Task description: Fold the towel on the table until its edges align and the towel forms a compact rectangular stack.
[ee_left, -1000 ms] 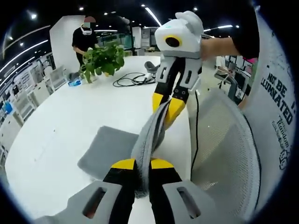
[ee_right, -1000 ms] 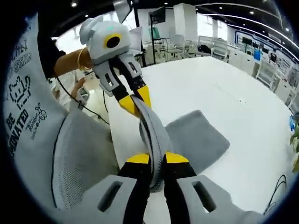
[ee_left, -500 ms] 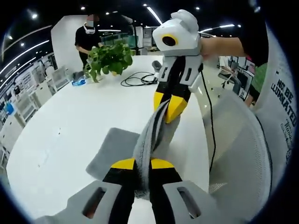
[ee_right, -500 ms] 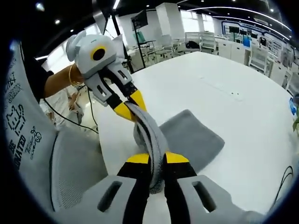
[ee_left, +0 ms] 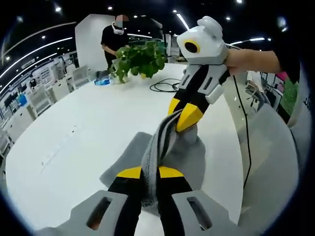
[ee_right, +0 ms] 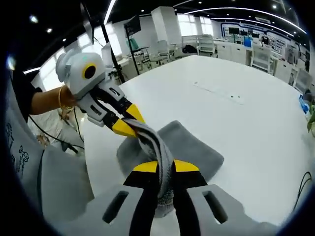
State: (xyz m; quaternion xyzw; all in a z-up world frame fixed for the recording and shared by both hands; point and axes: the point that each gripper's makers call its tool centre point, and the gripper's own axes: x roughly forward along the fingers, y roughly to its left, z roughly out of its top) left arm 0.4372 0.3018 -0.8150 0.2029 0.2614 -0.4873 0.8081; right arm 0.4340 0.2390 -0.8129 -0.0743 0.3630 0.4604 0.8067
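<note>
White table [ee_left: 74, 128] in an open office; plant [ee_left: 140, 58] and cable [ee_left: 165, 86] at its far end. Grey towel [ee_left: 189, 152] near the table's near edge, part lifted. Left gripper [ee_left: 150, 173] and right gripper [ee_right: 160, 167] both pinch its raised edge, stretched between them.
</note>
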